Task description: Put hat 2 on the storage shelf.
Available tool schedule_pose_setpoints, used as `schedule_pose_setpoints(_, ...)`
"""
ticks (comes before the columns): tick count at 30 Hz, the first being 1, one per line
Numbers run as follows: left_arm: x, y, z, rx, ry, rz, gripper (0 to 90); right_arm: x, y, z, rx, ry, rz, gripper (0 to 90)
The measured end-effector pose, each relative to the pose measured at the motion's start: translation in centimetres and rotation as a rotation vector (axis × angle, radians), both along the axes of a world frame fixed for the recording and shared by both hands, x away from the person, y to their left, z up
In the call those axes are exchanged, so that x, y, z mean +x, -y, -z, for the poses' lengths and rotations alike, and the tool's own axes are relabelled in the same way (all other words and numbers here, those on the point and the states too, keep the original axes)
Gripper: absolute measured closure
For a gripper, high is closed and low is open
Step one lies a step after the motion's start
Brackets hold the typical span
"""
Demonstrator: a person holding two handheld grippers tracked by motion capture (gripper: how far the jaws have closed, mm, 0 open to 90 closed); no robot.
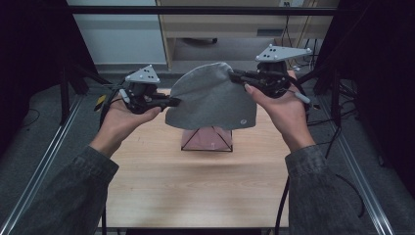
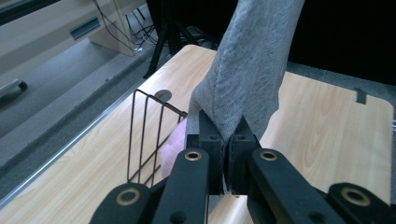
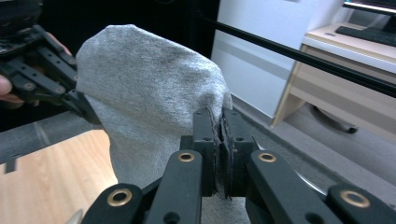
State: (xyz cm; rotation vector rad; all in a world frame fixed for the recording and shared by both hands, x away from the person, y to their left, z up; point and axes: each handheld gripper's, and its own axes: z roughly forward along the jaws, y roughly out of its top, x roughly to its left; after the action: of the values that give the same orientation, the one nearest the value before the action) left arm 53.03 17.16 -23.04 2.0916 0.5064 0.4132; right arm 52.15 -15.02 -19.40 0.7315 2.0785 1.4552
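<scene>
A grey knitted cloth [image 1: 211, 98] hangs in the air above the table's far half, stretched between both grippers. My left gripper [image 1: 172, 102] is shut on its left edge, with the grey cloth [image 2: 250, 65] rising from between the jaws. My right gripper [image 1: 236, 76] is shut on the upper right edge, where the grey cloth [image 3: 149, 88] spreads out to the left of the jaws. The left gripper [image 3: 81, 105] also appears at the far side of the cloth in the right gripper view. Under the cloth stands a wire basket [image 1: 190, 141] with something pink [image 1: 208, 139] inside.
The wooden table [image 1: 195, 186] is bordered by metal rails [image 1: 46, 161] on both sides. The wire basket [image 2: 152, 135] stands near a round hole [image 2: 162, 94] in the tabletop. Beyond the table are a wooden cabinet [image 1: 235, 24], cables and dark stands.
</scene>
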Motion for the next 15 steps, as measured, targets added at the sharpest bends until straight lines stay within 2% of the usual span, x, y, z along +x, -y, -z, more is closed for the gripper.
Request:
schedule_pose_setpoints(7,1.4,0.4,-0.7,-0.019,0.021,-0.023,87.8,1.4,0.2,-0.3,0.040,0.026,0.048,86.1)
schedule_pose_setpoints(12,2.1,0.8,-1.1,-0.013,0.037,-0.041,87.8,2.6,0.4,-0.1,0.065,0.022,0.069,86.1)
schedule_pose_setpoints(15,2.8,1.0,-1.2,-0.024,0.057,-0.059,87.8,3.1,0.6,0.1,0.077,0.026,0.079,86.1)
